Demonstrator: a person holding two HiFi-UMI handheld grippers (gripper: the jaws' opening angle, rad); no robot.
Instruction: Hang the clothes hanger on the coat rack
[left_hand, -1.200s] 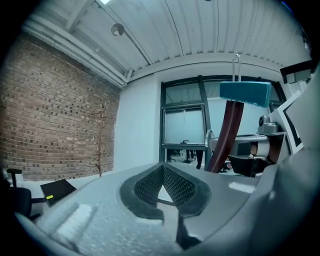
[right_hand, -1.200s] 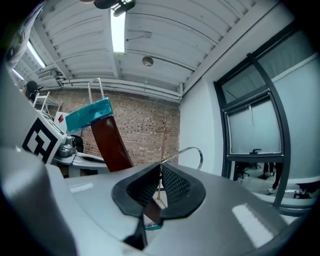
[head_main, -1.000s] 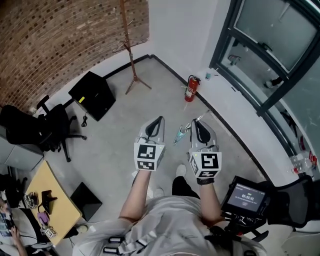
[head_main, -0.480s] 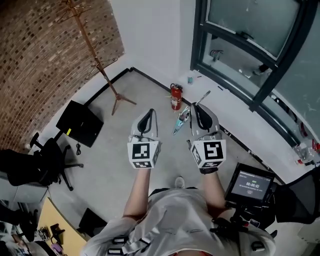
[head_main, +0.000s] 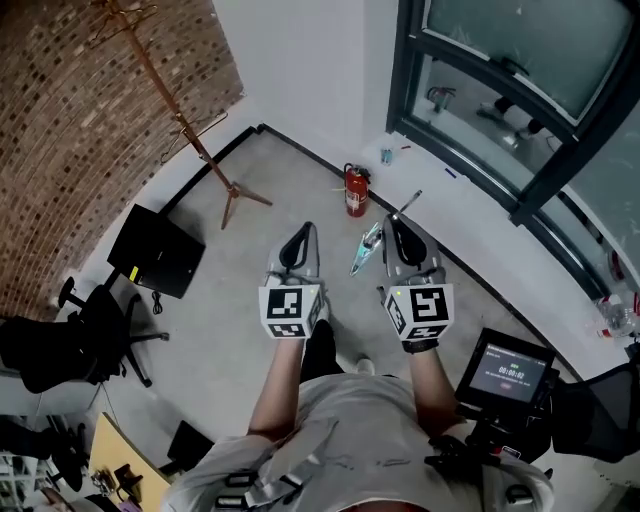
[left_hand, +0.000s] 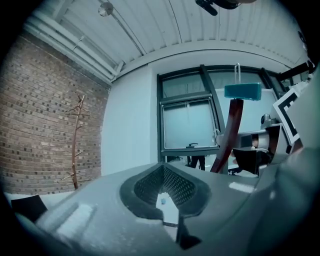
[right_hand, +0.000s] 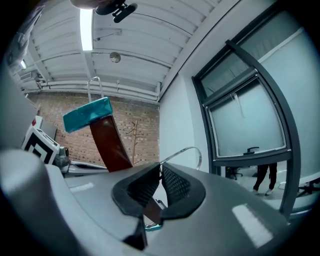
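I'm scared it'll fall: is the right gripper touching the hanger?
Touching. The right gripper view shows the right gripper with its jaws pinched on the clothes hanger.

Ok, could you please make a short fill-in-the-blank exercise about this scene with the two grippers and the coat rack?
1. The right gripper is carrying a clothes ___.
2. The coat rack stands in front of the ___ wall.
3. The fire extinguisher on the floor is ___ in colour.
4. Between the fingers of the left gripper there is ___.

Missing words: hanger; brick; red; nothing.
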